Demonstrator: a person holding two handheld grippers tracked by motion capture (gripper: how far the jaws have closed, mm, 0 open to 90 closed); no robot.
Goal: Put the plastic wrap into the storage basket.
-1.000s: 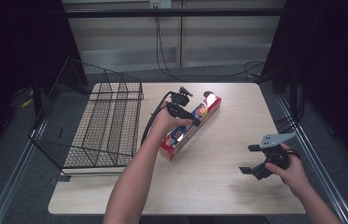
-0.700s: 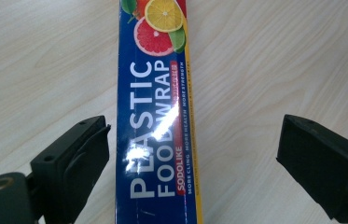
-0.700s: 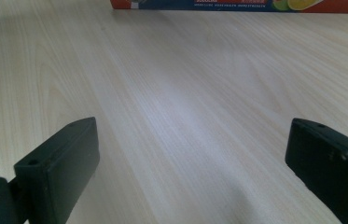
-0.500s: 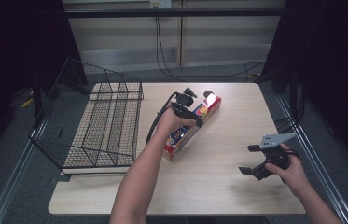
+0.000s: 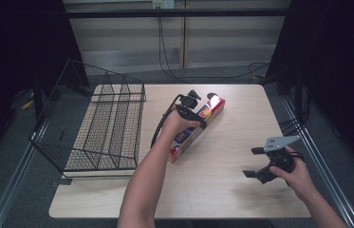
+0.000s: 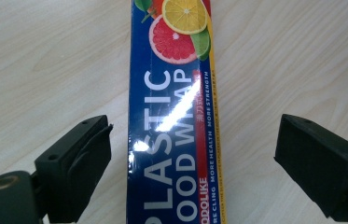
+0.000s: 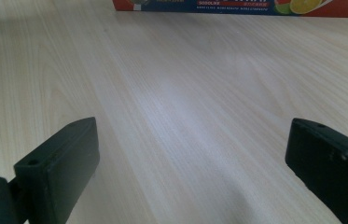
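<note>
A long blue and red plastic wrap box [image 5: 182, 142] lies slantwise on the middle of the wooden table [image 5: 231, 142]. My left gripper [image 5: 194, 115] hangs over its far half, pointing down. In the left gripper view the box [image 6: 174, 116] lies lengthwise between the jaws of the left gripper [image 6: 193, 126], and table shows on both sides, so neither pad touches it. These jaws have just been closing a little. My right gripper [image 5: 251, 162] is held at the table's right side, open and with nothing in it. The right gripper view shows the open gripper [image 7: 192, 126] over bare wood, the box [image 7: 237, 5] far ahead.
A black wire basket [image 5: 103, 128] stands on the table's left part, its tall side overhanging the left edge. Cables run along the floor behind the table. Bare wood lies between the box and the right gripper.
My left hand has shifted slightly right and down over the box. The right hand has stayed where it was.
</note>
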